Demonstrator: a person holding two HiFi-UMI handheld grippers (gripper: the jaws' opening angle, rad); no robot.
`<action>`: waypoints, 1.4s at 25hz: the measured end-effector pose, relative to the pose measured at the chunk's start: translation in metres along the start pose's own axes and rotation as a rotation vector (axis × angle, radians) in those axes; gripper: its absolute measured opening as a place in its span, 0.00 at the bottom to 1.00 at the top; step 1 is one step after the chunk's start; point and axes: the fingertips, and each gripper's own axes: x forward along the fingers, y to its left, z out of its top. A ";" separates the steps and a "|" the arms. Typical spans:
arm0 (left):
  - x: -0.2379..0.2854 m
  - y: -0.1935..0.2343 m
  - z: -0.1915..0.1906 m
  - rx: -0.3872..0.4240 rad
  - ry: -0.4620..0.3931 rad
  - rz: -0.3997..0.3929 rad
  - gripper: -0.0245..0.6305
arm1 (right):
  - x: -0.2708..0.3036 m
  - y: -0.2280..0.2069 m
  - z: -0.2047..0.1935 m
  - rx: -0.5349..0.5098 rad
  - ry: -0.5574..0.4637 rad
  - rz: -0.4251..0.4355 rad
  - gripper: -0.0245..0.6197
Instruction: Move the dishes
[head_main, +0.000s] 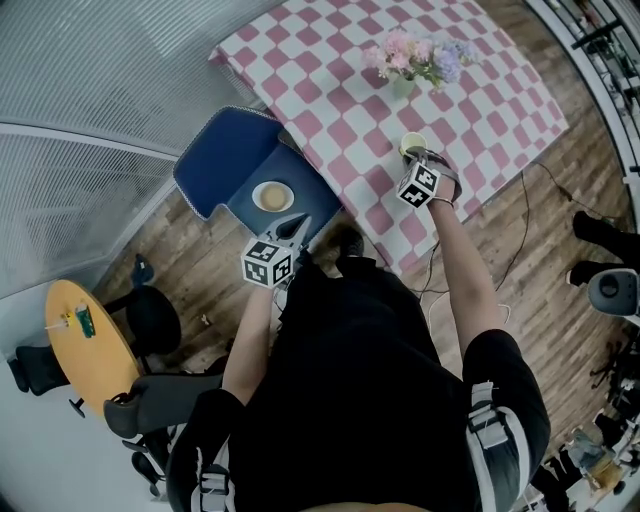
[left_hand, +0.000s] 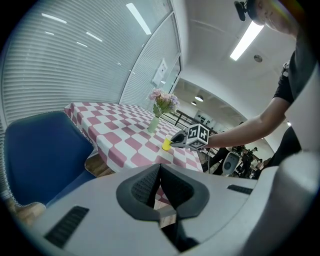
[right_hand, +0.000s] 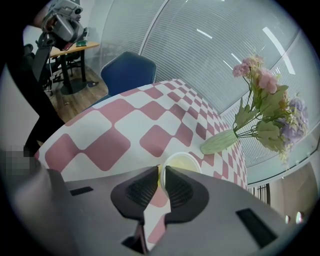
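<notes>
A yellow cup (head_main: 410, 145) stands on the pink-and-white checked table (head_main: 330, 60) near its front edge, in front of a vase of flowers (head_main: 403, 88). My right gripper (head_main: 421, 157) reaches down to it. In the right gripper view the cup's (right_hand: 184, 162) rim sits between the jaws of the right gripper (right_hand: 161, 171), which stand a narrow slit apart, open, with a sliver of gap beside the rim. A round plate (head_main: 272, 196) lies on the seat of the blue chair (head_main: 225, 150). My left gripper (head_main: 298, 229) hovers just beside it, shut (left_hand: 160, 169) and empty.
The blue chair (left_hand: 40, 150) stands close against the table's edge. A round orange side table (head_main: 85, 340) and dark office chairs (head_main: 150, 320) stand behind on the wooden floor. Cables (head_main: 525, 215) trail across the floor to the right of the table.
</notes>
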 end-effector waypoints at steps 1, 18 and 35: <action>0.001 0.000 0.001 -0.001 -0.002 0.001 0.07 | 0.000 -0.001 0.000 -0.001 -0.002 -0.002 0.13; 0.002 0.003 0.003 0.020 0.002 -0.034 0.07 | -0.028 -0.014 0.010 0.011 -0.086 -0.117 0.32; -0.072 0.067 -0.015 0.002 -0.004 -0.024 0.07 | -0.057 0.016 0.083 -0.023 -0.161 -0.169 0.06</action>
